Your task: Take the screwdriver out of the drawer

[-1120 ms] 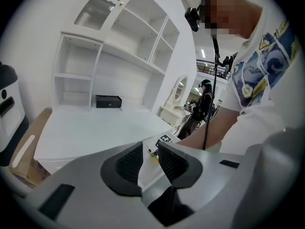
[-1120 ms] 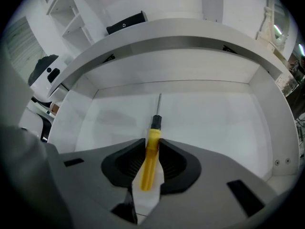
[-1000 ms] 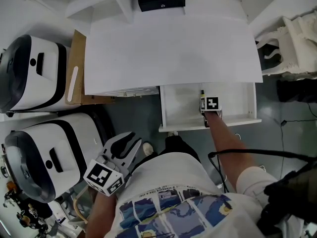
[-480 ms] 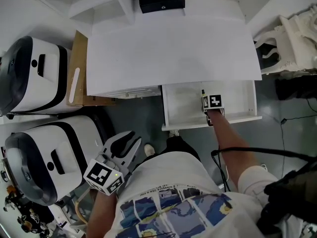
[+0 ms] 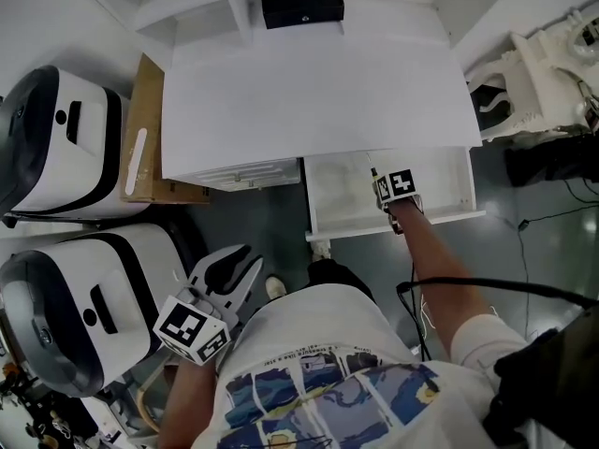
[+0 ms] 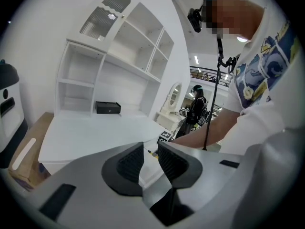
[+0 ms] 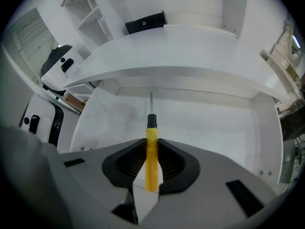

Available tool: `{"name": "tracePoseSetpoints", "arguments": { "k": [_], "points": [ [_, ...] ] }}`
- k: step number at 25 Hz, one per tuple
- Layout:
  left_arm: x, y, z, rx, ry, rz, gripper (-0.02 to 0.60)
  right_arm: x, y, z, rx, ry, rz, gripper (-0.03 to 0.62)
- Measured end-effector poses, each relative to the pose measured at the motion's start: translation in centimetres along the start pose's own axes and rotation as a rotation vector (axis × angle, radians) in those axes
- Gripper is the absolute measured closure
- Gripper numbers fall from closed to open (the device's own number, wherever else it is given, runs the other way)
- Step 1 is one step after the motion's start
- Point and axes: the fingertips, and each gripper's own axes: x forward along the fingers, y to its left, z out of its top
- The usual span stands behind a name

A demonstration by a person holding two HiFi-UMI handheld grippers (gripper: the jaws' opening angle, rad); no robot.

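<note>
Far left stand two white-and-black machines (image 5: 56,138), with cardboard (image 5: 145,129) beside the upper one. The left tool (image 6: 150,159) hangs low in front of the person's shirt, near the lower machine. Its jaws stand slightly apart with nothing between them. The white worktop (image 5: 309,92) lies ahead, a black box (image 5: 301,3) at its back. Under its right front edge the drawer (image 5: 337,199) is open. Above it the right tool (image 7: 151,163) grips the screwdriver (image 7: 151,147) by its yellow handle. The metal shaft points toward the drawer's back.
</note>
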Motion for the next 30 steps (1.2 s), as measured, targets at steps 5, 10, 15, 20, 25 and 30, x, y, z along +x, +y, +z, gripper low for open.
{"name": "tracePoseSetpoints", "arguments": {
  "k": [5,10,15,20,25,30],
  "points": [
    [-1.5,0.5,-0.3,0.001,-0.039,-0.009,0.479,-1.9,1.1,0.3,-0.026,-0.004,0.0,0.5],
    [-3.2,0.6,-0.6,-0.003,-0.074,-0.022,0.479,-4.3,2.5,-0.1,-0.048,-0.015,-0.002,0.5],
    [-5.4,0.6,-1.7,-0.014,-0.097,-0.034,0.479,-6.8,5.4,-1.8,-0.023,-0.068,0.026,0.5],
    [-7.5,0.3,-2.7,-0.004,-0.108,-0.055,0.48,-10.1,9.0,-3.2,0.031,-0.186,0.08,0.5],
    [-9.3,-0.2,-3.8,0.007,-0.107,-0.092,0.483,-14.0,12.8,-4.7,0.068,-0.307,0.129,0.5],
    [-11.0,-1.0,-4.9,0.02,-0.099,-0.136,0.491,-17.7,17.2,-6.9,0.073,-0.398,0.189,0.5]
  ]
}}
